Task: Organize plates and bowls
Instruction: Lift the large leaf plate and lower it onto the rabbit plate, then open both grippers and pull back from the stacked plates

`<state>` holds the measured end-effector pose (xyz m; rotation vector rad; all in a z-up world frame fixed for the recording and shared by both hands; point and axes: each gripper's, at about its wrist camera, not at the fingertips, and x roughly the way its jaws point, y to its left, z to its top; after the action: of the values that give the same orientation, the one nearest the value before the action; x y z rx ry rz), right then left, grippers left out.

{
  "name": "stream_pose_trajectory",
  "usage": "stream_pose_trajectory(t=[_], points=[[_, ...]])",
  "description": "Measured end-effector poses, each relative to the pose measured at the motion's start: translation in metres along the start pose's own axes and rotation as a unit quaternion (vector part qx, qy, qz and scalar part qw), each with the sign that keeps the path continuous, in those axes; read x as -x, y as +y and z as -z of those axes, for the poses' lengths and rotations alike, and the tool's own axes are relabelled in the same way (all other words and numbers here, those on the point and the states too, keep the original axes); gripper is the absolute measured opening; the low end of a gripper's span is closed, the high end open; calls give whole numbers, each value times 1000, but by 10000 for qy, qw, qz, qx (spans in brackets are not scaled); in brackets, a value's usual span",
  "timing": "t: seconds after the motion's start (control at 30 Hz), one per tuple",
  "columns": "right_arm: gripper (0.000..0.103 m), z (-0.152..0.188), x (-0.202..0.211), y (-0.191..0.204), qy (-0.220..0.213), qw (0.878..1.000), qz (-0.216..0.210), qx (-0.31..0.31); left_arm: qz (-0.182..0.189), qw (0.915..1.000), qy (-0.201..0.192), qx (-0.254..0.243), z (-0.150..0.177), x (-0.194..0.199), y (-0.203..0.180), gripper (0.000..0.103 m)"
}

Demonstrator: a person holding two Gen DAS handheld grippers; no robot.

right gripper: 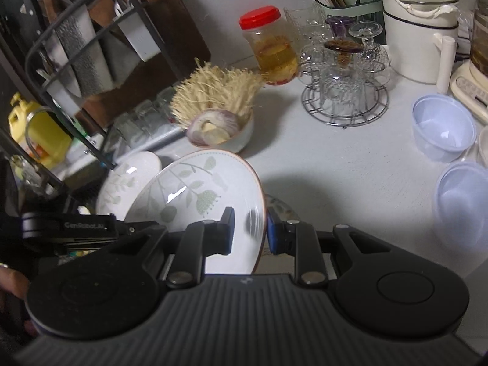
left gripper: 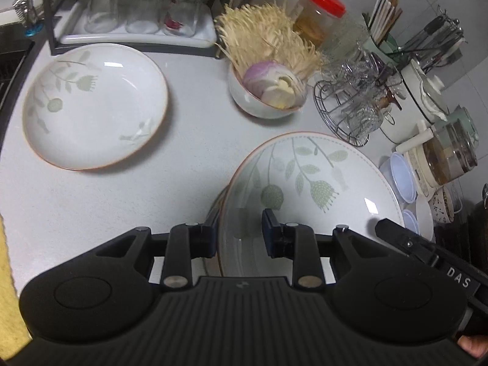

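A white deep plate with a green leaf print (left gripper: pixel 305 189) hangs tilted above the counter, carried between both grippers. My left gripper (left gripper: pixel 241 236) is shut on its left rim, one finger inside the bowl of the plate and one beneath. On the opposite rim of the same plate (right gripper: pixel 198 207), my right gripper (right gripper: pixel 250 231) is shut in the same way. A second matching plate (left gripper: pixel 94 106) lies flat on the counter to the left, also seen as the far plate (right gripper: pixel 128 180) behind the held one. A small white bowl (left gripper: pixel 265 97) holds a cut onion and pale roots.
A white tray of upturned glass jars (left gripper: pixel 137 15) stands under a black rack at the back. A wire stand of glasses (left gripper: pixel 350 106), a red-lidded jar (left gripper: pixel 320 12), a cream pot (right gripper: pixel 418 24) and pale blue plastic bowls (right gripper: pixel 442 128) crowd the right. A knife rack (right gripper: pixel 76 45) stands left.
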<state>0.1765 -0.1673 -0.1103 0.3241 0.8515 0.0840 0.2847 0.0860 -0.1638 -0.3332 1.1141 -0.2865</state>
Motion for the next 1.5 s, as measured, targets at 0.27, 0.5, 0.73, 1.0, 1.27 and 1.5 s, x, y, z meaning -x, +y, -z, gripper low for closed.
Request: stream_pose_trajectory(t=[0.27, 0.5, 0.73, 1.0, 1.27, 1.5], points=[[25, -5, -29, -37, 364, 9992, -7, 138, -163, 9997, 155, -66, 4, -41, -17, 32], [25, 6, -45, -45, 542, 9981, -88, 281, -407, 9990, 199, -61, 17, -52, -15, 32], [25, 17, -56, -43, 619, 9974, -127, 354, -440, 9989, 153, -4, 27, -54, -2, 32], [24, 21, -68, -41, 534, 9982, 33, 279, -177, 9995, 97, 233, 27, -50, 5, 42], [24, 21, -70, -36, 603, 9980, 101, 138, 43, 9978, 184, 638, 22, -32, 20, 42], [24, 21, -67, -32, 580, 9975, 397, -12, 32, 9972, 675, 332, 28, -17, 20, 43]])
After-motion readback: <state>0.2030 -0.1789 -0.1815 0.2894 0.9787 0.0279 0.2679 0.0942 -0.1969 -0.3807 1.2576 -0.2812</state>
